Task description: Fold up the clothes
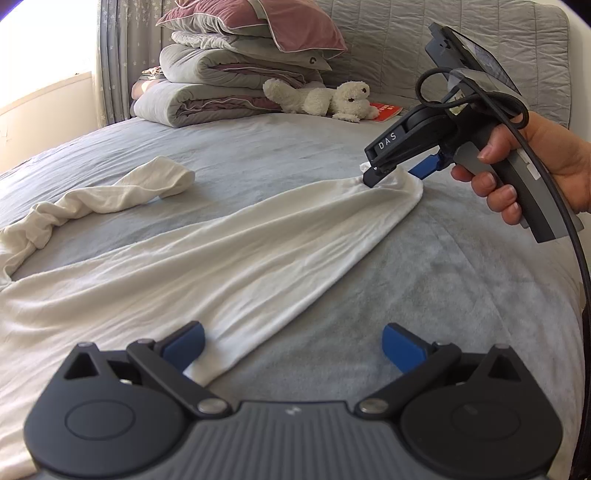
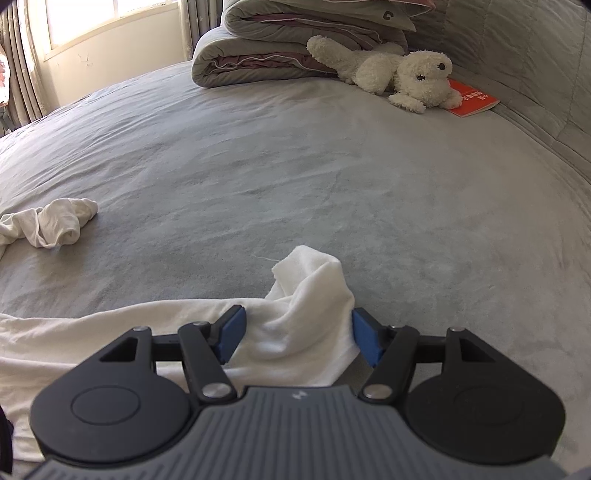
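A white long-sleeved shirt (image 1: 207, 266) lies spread on the grey bed (image 1: 443, 280). One crumpled sleeve (image 1: 110, 199) trails off to the left. My right gripper (image 1: 395, 177), held by a hand (image 1: 546, 162), straddles a bunched corner of the shirt (image 2: 306, 314). In the right wrist view that gripper (image 2: 297, 334) has its blue pads wide apart, with the cloth heaped between them and brushing both. My left gripper (image 1: 293, 347) is open low over the bed. The shirt's near corner lies by its left pad (image 1: 184, 347) and nothing is gripped.
Folded grey quilts (image 1: 221, 85) and a pillow are stacked at the head of the bed. A white plush dog (image 2: 399, 74) lies beside them on a red booklet (image 2: 472, 98). A padded headboard (image 1: 461, 44) is behind, and a curtained window (image 2: 103, 22) is at left.
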Tool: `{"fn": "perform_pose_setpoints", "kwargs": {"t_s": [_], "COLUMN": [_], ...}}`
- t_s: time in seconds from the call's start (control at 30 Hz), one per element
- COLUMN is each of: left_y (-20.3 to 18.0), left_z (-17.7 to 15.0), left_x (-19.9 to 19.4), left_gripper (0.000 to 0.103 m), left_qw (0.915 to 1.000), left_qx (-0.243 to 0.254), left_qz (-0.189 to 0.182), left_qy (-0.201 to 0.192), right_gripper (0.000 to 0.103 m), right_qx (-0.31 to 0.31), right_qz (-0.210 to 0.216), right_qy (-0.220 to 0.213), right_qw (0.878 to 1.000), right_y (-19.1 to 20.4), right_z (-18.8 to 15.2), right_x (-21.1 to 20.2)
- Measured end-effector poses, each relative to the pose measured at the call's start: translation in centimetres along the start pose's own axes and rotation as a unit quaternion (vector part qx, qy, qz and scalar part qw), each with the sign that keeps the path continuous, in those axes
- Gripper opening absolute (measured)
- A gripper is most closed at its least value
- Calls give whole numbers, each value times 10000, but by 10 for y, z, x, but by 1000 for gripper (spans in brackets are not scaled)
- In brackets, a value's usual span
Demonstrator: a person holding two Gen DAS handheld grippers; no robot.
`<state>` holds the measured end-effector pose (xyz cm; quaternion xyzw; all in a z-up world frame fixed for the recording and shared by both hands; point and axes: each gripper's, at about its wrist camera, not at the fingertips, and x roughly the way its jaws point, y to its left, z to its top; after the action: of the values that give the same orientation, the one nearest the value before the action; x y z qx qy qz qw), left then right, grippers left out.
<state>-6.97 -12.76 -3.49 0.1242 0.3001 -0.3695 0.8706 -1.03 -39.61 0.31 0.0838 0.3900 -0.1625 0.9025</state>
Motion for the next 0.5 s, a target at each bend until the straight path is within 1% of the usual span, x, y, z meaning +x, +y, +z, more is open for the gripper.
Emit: {"fn": "perform_pose_setpoints", "kwargs": {"t_s": [0.37, 0.5], "left_y": [0, 0], "left_z": [0, 0], "left_x": [1, 1], "left_gripper": [103, 103], "left_qw": [10000, 10000], "left_qx": [0, 0], "left_qz": [-2, -2], "left_qy": [0, 0], "right_gripper": [69, 69], "right_qx": [124, 291], "right_qz": [-89, 21], "right_qy": [-4, -105], "right_qw": [9999, 9995], "right_y": [-6, -11], "right_z": [2, 7], "right_x": [-1, -9]}}
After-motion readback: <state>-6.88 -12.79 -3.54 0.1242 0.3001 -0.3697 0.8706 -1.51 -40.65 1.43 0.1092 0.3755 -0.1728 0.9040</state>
